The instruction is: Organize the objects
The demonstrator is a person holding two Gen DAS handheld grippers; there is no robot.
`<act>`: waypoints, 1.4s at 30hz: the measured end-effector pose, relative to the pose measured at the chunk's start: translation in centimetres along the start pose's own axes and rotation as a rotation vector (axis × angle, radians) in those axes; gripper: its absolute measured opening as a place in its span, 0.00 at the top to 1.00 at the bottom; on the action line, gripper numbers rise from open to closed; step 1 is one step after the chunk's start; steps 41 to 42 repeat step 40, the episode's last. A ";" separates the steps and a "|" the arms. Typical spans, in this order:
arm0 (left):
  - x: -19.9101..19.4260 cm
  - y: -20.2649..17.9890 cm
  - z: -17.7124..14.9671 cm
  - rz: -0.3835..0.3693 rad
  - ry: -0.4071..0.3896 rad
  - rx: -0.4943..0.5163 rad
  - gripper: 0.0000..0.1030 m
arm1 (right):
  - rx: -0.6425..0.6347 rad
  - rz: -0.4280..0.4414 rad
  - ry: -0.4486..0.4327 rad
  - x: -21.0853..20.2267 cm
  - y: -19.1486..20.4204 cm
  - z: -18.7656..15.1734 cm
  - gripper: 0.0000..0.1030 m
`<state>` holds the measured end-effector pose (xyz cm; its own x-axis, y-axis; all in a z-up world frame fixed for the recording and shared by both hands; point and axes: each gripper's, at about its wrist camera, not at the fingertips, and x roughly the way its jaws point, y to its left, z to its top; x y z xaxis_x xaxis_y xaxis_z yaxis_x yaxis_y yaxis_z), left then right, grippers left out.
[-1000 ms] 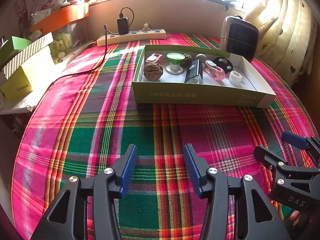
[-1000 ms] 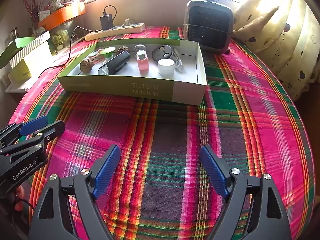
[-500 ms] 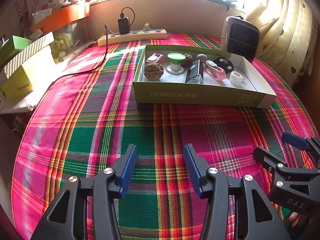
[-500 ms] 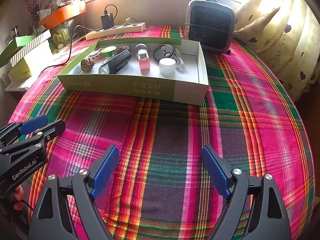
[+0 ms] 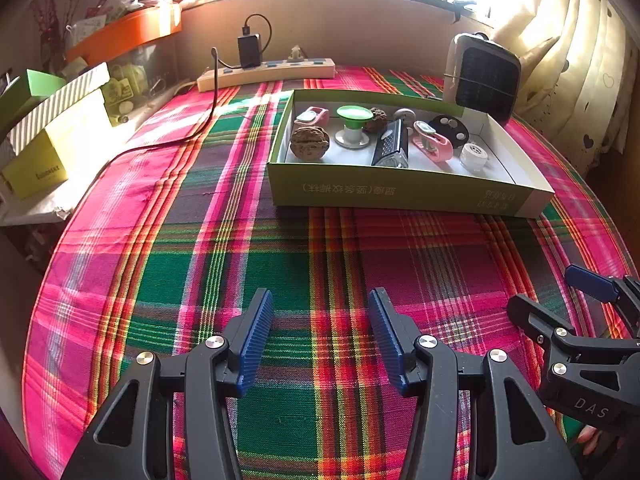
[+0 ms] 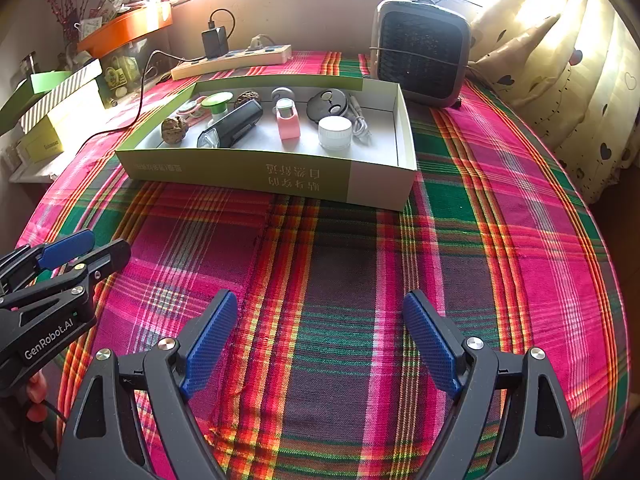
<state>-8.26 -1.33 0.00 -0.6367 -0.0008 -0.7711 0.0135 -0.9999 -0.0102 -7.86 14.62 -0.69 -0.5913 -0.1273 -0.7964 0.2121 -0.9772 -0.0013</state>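
Note:
A shallow green-and-white box (image 5: 400, 194) (image 6: 260, 172) sits on the plaid tablecloth and holds several small objects. Among them are a walnut (image 5: 309, 142) (image 6: 175, 130), a black torch-like light (image 5: 390, 148) (image 6: 236, 124), a pink holder (image 6: 288, 122), a white cap (image 5: 474, 156) (image 6: 335, 132) and a black disc (image 5: 450, 128). My left gripper (image 5: 320, 304) hovers over the cloth well in front of the box, open and with nothing between its blue pads. My right gripper (image 6: 320, 300) is beside it, open wider and also empty.
A grey heater (image 5: 484, 80) (image 6: 420, 56) stands behind the box's right end. A power strip (image 5: 266, 74) with a charger lies at the back, its black cable trailing left. Yellow-green cartons (image 5: 52, 148) are stacked off the left edge, and curtains hang at the right.

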 end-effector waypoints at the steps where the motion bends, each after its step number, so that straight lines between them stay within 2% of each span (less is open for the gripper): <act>1: 0.0 0.0 0.0 0.000 0.000 0.000 0.52 | 0.000 0.000 0.000 0.0 0.0 0.0 0.18; 42: 0.0 0.1 0.0 0.000 0.000 -0.001 0.51 | 0.000 -0.001 0.000 0.0 0.0 0.0 0.18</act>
